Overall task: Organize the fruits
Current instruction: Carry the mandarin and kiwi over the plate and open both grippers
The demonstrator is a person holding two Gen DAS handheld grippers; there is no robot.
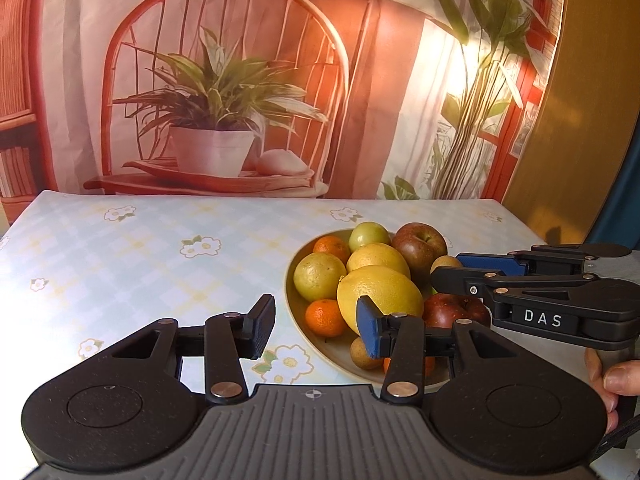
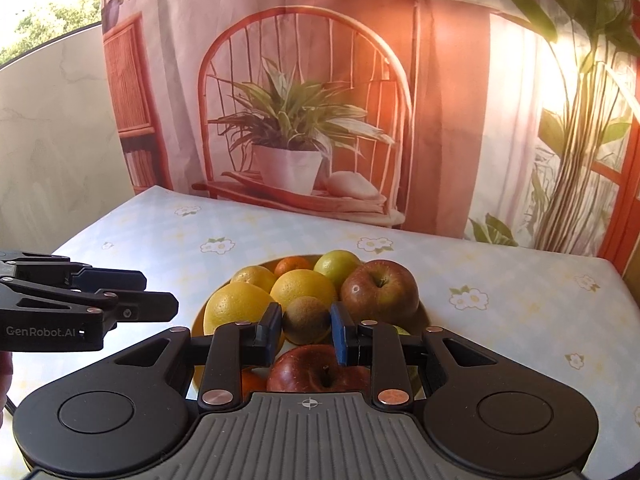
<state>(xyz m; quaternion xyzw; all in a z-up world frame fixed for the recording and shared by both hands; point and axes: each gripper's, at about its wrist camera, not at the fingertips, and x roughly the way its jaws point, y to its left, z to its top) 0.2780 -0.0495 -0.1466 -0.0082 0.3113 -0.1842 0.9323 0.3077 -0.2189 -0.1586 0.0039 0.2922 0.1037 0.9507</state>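
Tan bowl (image 1: 291, 300) on a pale checked cloth (image 1: 120, 264) with small white flowers, right of centre in the left wrist view, heaped with fruit. At the front of the heap, a big lemon (image 1: 380, 292); behind and left of it, two more yellow fruits; beyond those, a green fruit (image 1: 368, 236) at the far rim. Far mandarin (image 1: 331, 247) beside the green fruit, near mandarin (image 1: 326, 317) against the left wall just beside the big lemon. Far apple (image 1: 419, 246), reddish brown, at the back right; near apple (image 1: 456, 310), darker red, at the front right. Small brown fruit (image 1: 364, 354) low at the near rim.

Right gripper (image 2: 305, 334): closed on a kiwi (image 2: 306, 316), with a pad against each flank. Kiwi above the near apple, just in front of the yellow fruits and the far apple in the right wrist view. Not clear whether free of the heap or touching it.

Left gripper (image 1: 315, 330): open, with only cloth between the fingers, over the table just left of the bowl, apart from all fruit.

Hand (image 1: 612, 380) around the right gripper's handle at the right edge of the left wrist view.

Behind the table's far edge, a hanging backdrop (image 1: 220, 80) printed with a wicker chair and a potted plant.
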